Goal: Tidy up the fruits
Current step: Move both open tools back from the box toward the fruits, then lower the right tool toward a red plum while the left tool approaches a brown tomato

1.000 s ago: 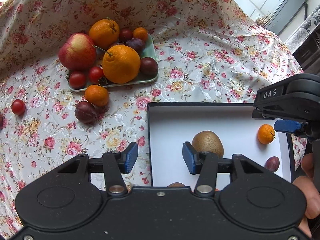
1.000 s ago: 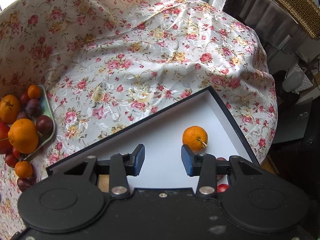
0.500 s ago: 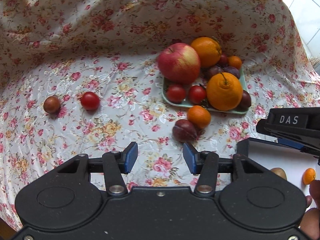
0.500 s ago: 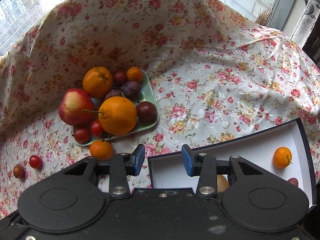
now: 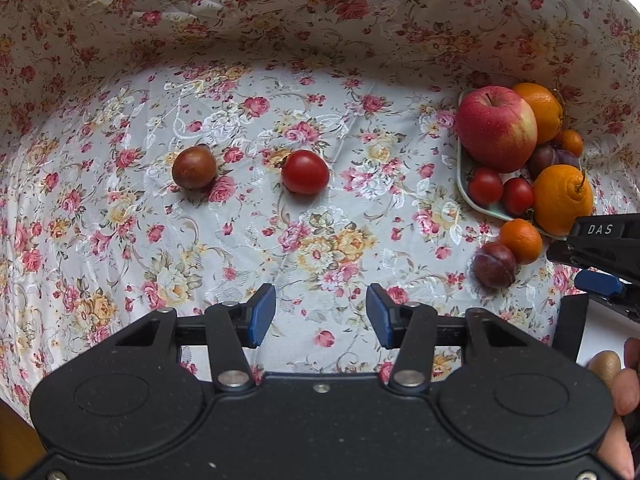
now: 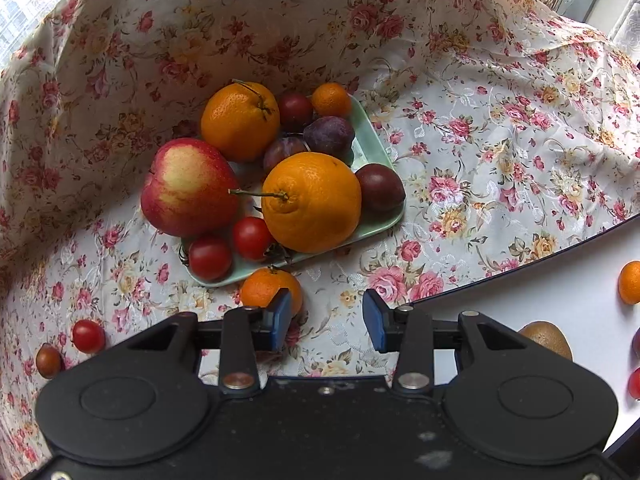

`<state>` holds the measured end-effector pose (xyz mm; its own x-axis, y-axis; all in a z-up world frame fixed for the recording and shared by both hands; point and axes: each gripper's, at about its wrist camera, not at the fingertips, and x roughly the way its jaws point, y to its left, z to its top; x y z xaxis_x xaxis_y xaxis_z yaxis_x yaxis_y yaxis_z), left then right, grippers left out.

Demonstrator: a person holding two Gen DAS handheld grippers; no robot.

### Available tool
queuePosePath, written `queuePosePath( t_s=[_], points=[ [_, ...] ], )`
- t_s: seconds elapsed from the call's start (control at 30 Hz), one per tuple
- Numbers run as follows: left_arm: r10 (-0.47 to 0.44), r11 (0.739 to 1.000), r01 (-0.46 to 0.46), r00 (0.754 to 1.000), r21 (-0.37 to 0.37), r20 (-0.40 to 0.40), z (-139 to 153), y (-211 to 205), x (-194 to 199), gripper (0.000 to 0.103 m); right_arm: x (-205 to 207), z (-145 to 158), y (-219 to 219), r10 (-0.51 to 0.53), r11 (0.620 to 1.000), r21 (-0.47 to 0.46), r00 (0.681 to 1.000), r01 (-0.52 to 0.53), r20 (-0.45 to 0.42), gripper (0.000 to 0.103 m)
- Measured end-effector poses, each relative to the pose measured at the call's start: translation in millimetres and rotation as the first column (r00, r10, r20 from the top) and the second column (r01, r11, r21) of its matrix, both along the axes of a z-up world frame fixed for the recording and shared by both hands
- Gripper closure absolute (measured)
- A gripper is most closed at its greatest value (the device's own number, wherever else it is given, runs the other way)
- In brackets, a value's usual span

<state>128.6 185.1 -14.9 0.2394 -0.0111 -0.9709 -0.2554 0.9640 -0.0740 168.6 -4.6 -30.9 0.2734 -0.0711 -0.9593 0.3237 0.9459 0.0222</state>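
My left gripper (image 5: 320, 316) is open and empty above the floral cloth. A red tomato (image 5: 305, 171) and a brownish plum (image 5: 194, 167) lie loose beyond it. My right gripper (image 6: 326, 320) is open and empty too, just right of a small tangerine (image 6: 264, 290) lying off the tray. The green tray (image 6: 372, 148) holds an apple (image 6: 186, 188), two large oranges (image 6: 312, 202), plums and tomatoes. In the left wrist view the tray (image 5: 466, 192) is at the right, with a tangerine (image 5: 520, 240) and a dark plum (image 5: 494, 266) beside it.
A white box with a dark rim (image 6: 540, 304) lies at the right, holding a tangerine (image 6: 630, 282) and a kiwi (image 6: 548, 338). The cloth rises in folds behind the tray. A hand (image 5: 624, 392) shows at the left wrist view's right edge.
Both grippers swung left, away from the white box. The left one now faces the loose tomato and plum; the right one now faces the tray and the loose tangerine.
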Motion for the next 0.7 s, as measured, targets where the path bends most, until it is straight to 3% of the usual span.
queuePosePath(
  t_s=[0.23, 0.37, 0.53, 0.63, 0.7],
  points=[
    [0.023, 1.000, -0.023, 1.000, -0.016, -0.007, -3.5, 28.0, -1.7, 0.046, 11.1, -19.9, 6.7, -0.044, 0.997, -0.067, 0.999, 0.043, -0.013, 0.066],
    [0.050, 0.999, -0.050, 0.999, -0.020, -0.014, -5.3, 44.8, -2.5, 0.046, 12.9, -24.0, 16.4, -0.031, 1.000, -0.003, 0.999, 0.031, -0.029, 0.084],
    [0.090, 0.996, -0.090, 0.996, -0.020, -0.014, -5.9, 62.1, -2.3, 0.046, 12.4, -20.1, 52.6, 0.072, 0.995, -0.062, 0.997, -0.073, -0.026, 0.084],
    [0.101, 0.995, -0.101, 0.995, -0.019, -0.015, -6.6, 66.2, -1.9, 0.046, 9.1, -17.4, 68.2, 0.138, 0.990, 0.040, 0.990, -0.137, -0.009, 0.084],
    [0.103, 0.995, -0.103, 0.995, -0.017, -0.014, -7.0, 66.7, -1.6, 0.046, 7.9, -20.2, 78.5, 0.175, 0.977, 0.127, 0.984, -0.171, -0.019, 0.067]
  ],
)
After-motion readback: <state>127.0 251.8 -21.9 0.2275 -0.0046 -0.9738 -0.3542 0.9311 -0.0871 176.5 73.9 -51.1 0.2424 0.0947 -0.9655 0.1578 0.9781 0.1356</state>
